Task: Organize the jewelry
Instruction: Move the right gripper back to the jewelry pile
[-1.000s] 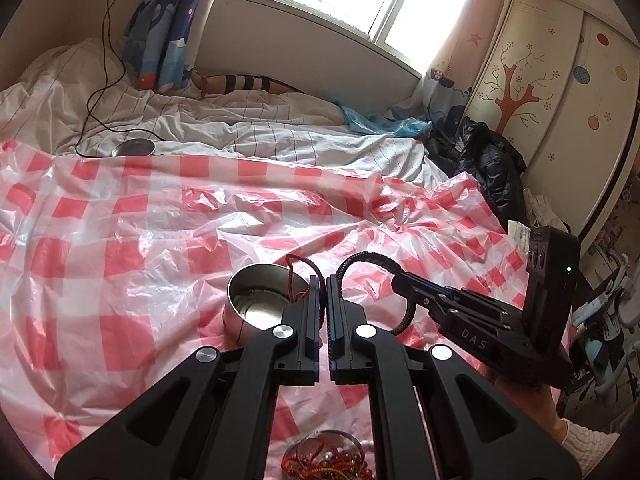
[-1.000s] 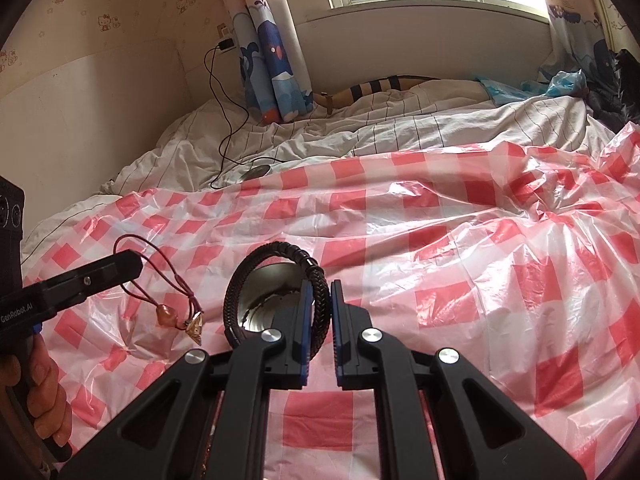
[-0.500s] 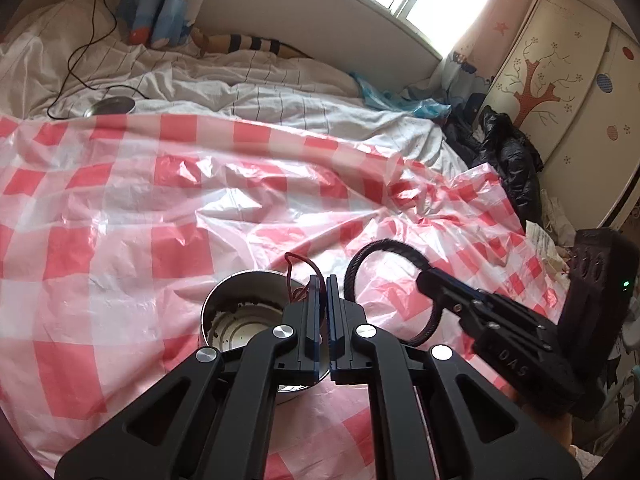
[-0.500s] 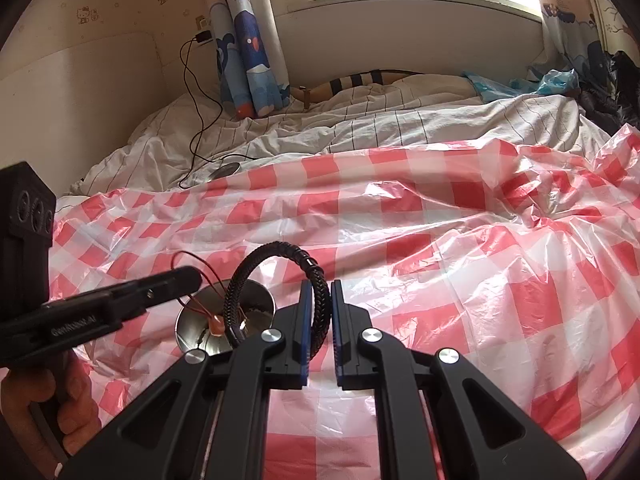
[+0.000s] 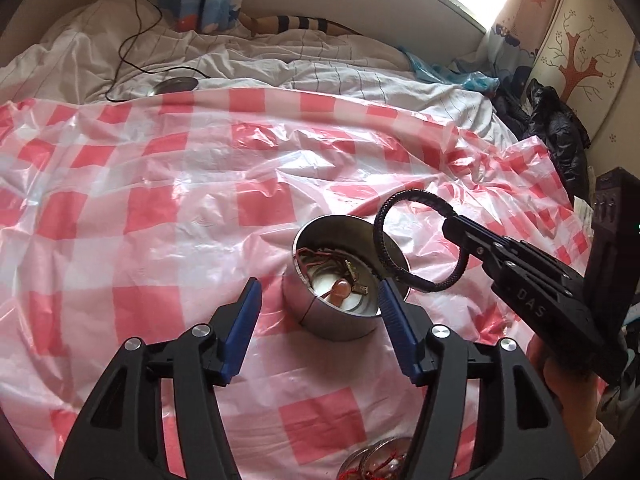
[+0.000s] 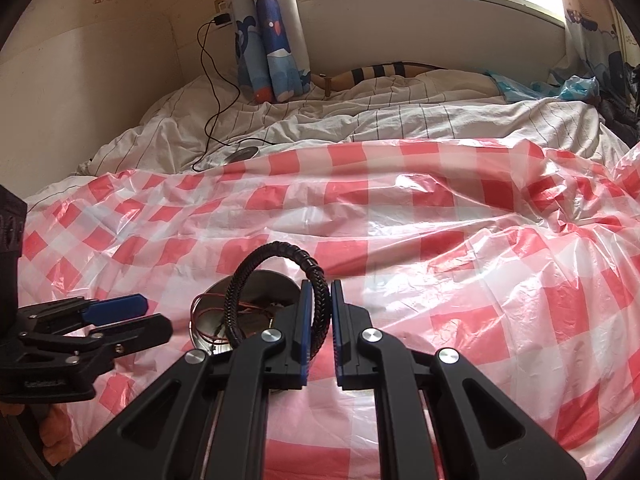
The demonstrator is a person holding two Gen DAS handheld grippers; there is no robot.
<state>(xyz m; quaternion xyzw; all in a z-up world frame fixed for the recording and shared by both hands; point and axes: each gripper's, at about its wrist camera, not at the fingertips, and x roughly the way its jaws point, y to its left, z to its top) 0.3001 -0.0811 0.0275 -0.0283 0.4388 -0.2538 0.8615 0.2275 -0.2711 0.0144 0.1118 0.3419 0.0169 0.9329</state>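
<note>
A steel bowl [image 5: 320,320] sits on the red-checked plastic sheet [image 5: 160,200]. In it lies a red cord necklace [image 5: 340,286] with a pendant. My left gripper [image 5: 318,286] hovers just over the bowl; its jaws are opening and grip nothing. A black braided bracelet [image 5: 420,240] hangs over the bowl's right rim, and my right gripper [image 5: 450,224] is shut on it. The right wrist view shows that right gripper [image 6: 318,284] pinching the bracelet [image 6: 276,248], with the bowl [image 6: 208,320] behind it and the left gripper [image 6: 156,316] at the left.
A second small dish of red-strung jewelry [image 5: 376,464] shows at the bottom edge. Rumpled white bedding [image 5: 280,72], a black cable and a round metal disc [image 5: 176,85] lie beyond the sheet. A dark jacket [image 5: 560,136] is heaped at the right by the wardrobe.
My left gripper sank toward the bowl and opened; the red cord necklace it held now lies in the bowl. The right gripper brought the bracelet closer to the bowl.
</note>
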